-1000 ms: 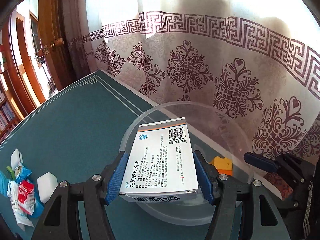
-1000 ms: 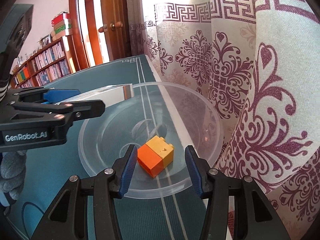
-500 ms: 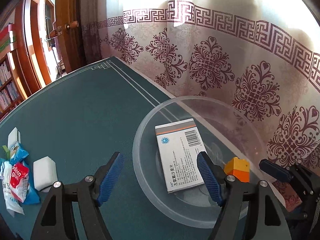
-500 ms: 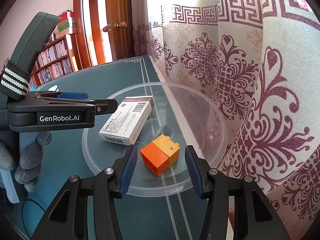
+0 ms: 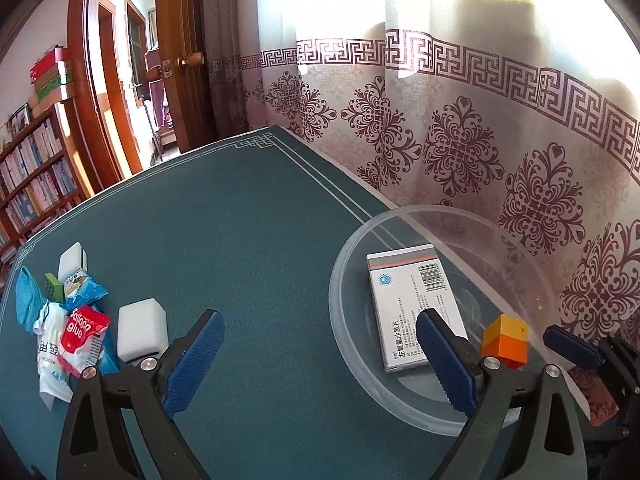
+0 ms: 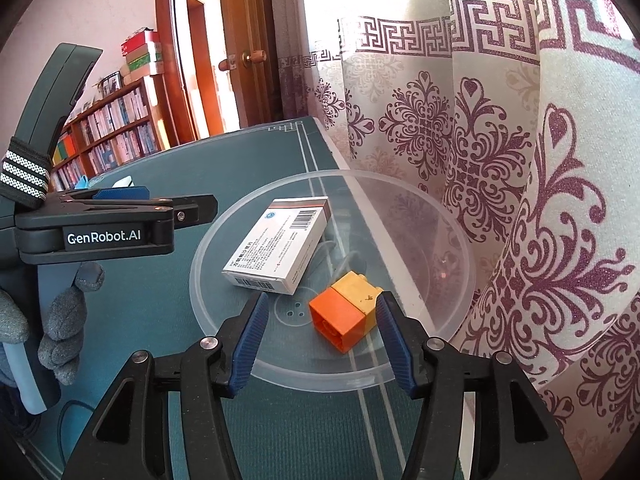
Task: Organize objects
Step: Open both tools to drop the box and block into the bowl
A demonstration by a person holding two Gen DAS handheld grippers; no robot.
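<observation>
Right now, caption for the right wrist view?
Open right gripper over clear bowl holding medicine box and orange-yellow block.

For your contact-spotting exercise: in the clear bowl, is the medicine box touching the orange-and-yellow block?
Apart. The right wrist view shows bare bowl floor between the medicine box and the orange-and-yellow block.

Both grippers share one build: black plastic arms with triangular cut-outs, round silver screw heads at the joints, and ribbed blue pads lining the fingers. The left gripper (image 5: 320,360) carries white "GenRobot.AI" lettering on its side and a black strap (image 6: 24,176) with white dashed stripes around its dark grey body. A grey knitted glove (image 6: 60,320) covers the hand beneath it. The right gripper (image 6: 320,344) bears no visible lettering.
</observation>
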